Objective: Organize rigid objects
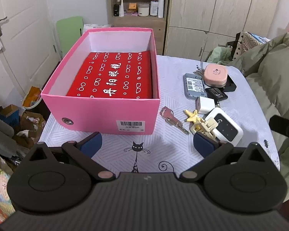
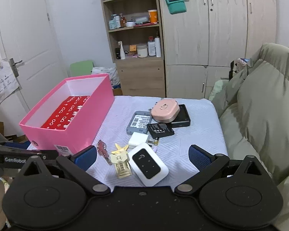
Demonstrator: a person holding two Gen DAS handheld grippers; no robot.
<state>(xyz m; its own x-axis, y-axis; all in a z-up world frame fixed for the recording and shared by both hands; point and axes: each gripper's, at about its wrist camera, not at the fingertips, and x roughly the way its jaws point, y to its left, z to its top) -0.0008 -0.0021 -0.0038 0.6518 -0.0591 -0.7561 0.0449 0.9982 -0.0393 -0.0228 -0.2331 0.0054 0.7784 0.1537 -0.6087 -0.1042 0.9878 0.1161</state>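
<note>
A pink open box with a red patterned cloth inside stands on the left of the table. To its right lie small items: a white pocket router, a cream clip with a star, keys, a white charger, a black battery, a grey device and a pink case. My left gripper is open before the box. My right gripper is open above the router.
The table wears a pale quilted cover with cat drawings. An olive padded coat lies along the right edge. Cardboard and clutter fill the floor at left. A shelf unit and wardrobes stand behind.
</note>
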